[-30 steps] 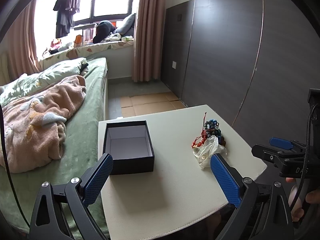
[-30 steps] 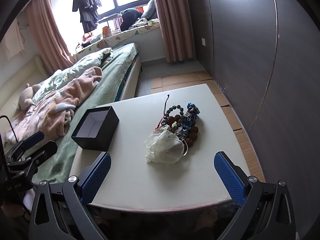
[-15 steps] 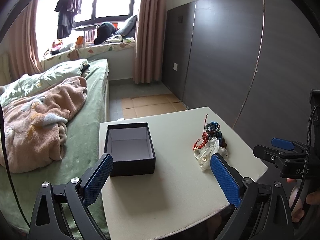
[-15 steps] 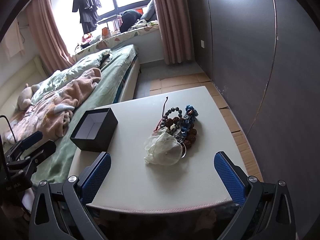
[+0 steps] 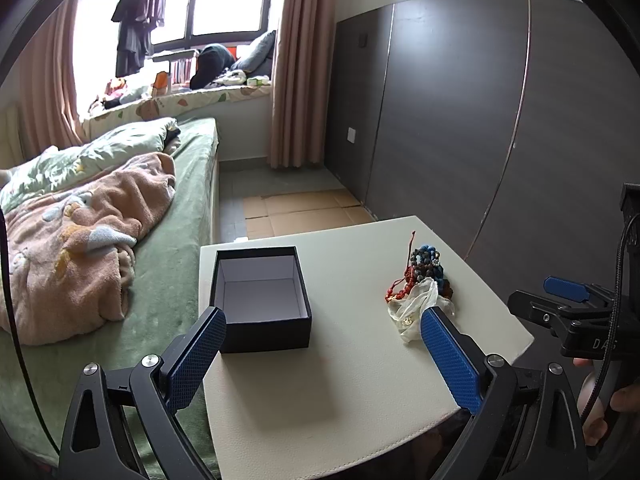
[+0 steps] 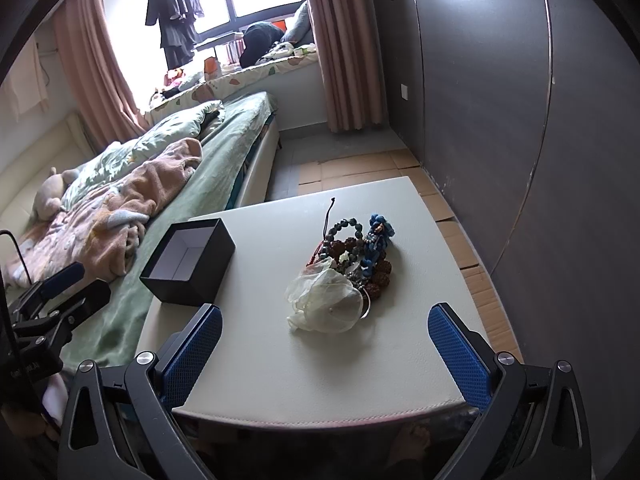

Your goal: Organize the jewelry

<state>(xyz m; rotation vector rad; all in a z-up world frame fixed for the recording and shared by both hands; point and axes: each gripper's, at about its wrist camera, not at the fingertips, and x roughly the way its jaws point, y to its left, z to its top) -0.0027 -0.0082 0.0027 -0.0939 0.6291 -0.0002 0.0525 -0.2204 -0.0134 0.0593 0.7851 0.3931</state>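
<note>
Both the left gripper (image 5: 322, 350) and right gripper (image 6: 325, 344) gape empty at the table (image 6: 404, 360) edge.

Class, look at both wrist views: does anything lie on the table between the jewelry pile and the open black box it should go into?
Nothing visible does. Bare table separates the jewelry pile from the black box, whose top is open and inside looks empty. A pale sheer pouch lies on the pile's near edge, not toward the box.

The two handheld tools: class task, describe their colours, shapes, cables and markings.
Both the left tool and the right tool have black angular frames with silver screws and two flat fingers padded in textured blue. A black cable runs to the right tool, whose body bears pale, partly hidden lettering.
</note>
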